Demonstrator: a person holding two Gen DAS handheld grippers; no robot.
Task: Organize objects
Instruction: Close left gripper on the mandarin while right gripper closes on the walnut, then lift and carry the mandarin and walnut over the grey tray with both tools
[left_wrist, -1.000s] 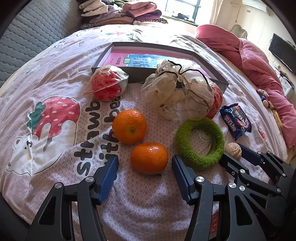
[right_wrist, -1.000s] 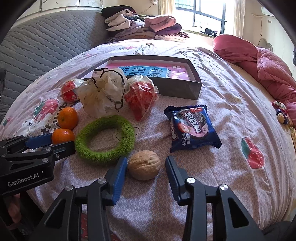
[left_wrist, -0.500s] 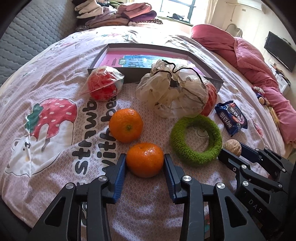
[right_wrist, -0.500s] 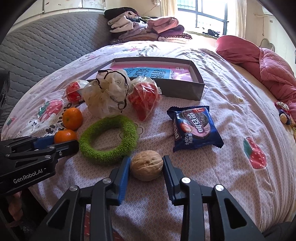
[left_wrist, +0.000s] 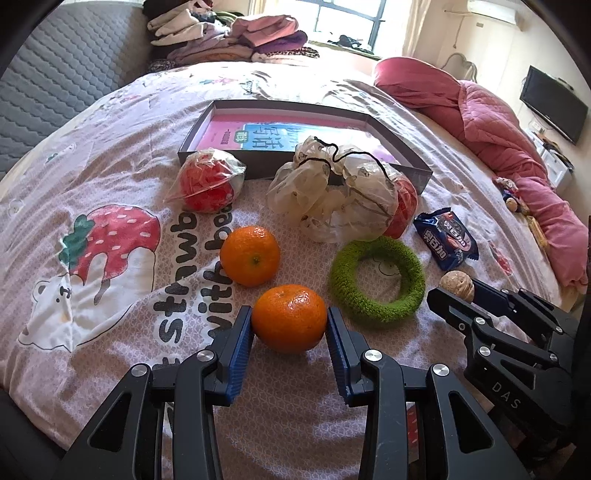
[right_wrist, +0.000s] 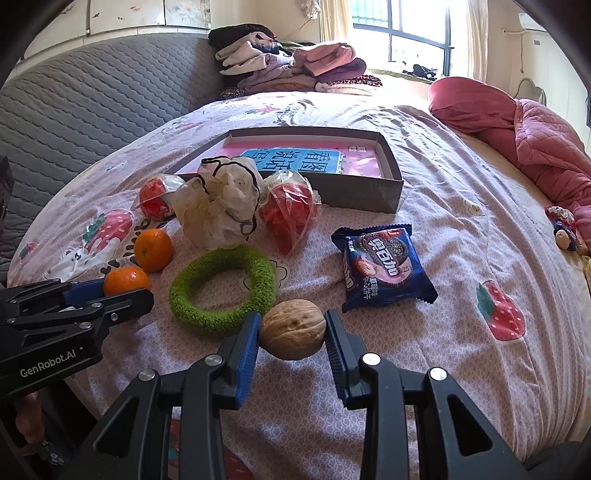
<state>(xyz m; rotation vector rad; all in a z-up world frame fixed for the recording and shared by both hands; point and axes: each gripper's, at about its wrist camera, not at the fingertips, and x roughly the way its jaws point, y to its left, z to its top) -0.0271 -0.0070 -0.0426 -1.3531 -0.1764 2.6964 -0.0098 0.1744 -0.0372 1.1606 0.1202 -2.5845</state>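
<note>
Glossy orange mandarin (left_wrist: 289, 318) between left fingers (left_wrist: 242, 343); tan wrinkled walnut (right_wrist: 293, 329) between right

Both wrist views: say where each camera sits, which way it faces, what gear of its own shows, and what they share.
Left wrist: sits on the left gripper, angled down the bed toward the window; its pads clamp a tangerine; the right gripper shows at right.
Right wrist: sits on the right gripper, same heading; its pads clamp a walnut; the left gripper intrudes at left.
Shared: green ring, cookie packet, grey box.
</note>
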